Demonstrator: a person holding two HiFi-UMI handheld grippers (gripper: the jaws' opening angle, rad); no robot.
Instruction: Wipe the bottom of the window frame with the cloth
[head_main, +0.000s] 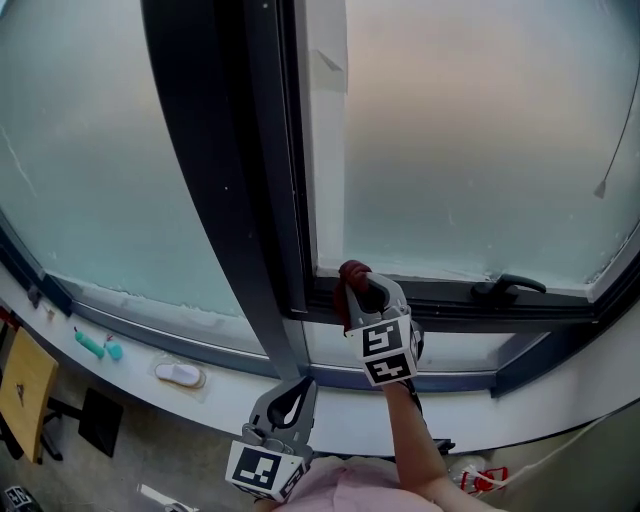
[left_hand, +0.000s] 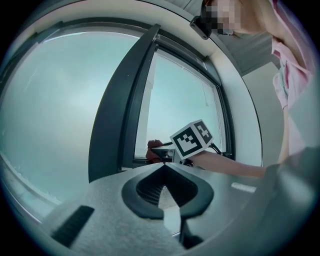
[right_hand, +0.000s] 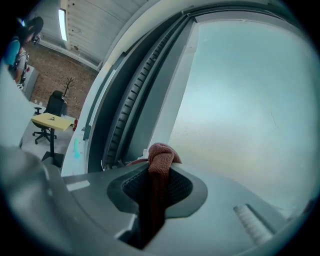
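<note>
Nearest the person, the left gripper (head_main: 298, 390) hung below the sill with its jaws closed together on nothing. Just beyond it, the right gripper (head_main: 372, 292) had its jaws clamped on the one red cloth (head_main: 350, 272). The cloth's bunched end was pressed against the bottom of the window frame (head_main: 440, 297), in the corner beside the dark upright post (head_main: 215, 180). One black handle (head_main: 510, 287) lay along the same rail, to the right of the cloth. Two small things sat on the pale sill (head_main: 240, 398) well to the left: a teal item (head_main: 90, 344) and a white one (head_main: 180, 375). Two frosted panes (head_main: 480, 130) filled the frame. Lower left stood a yellow tabletop (head_main: 25, 385); the right gripper view showed a dark office chair (right_hand: 52, 105) and a brick wall (right_hand: 60, 75) behind.
</note>
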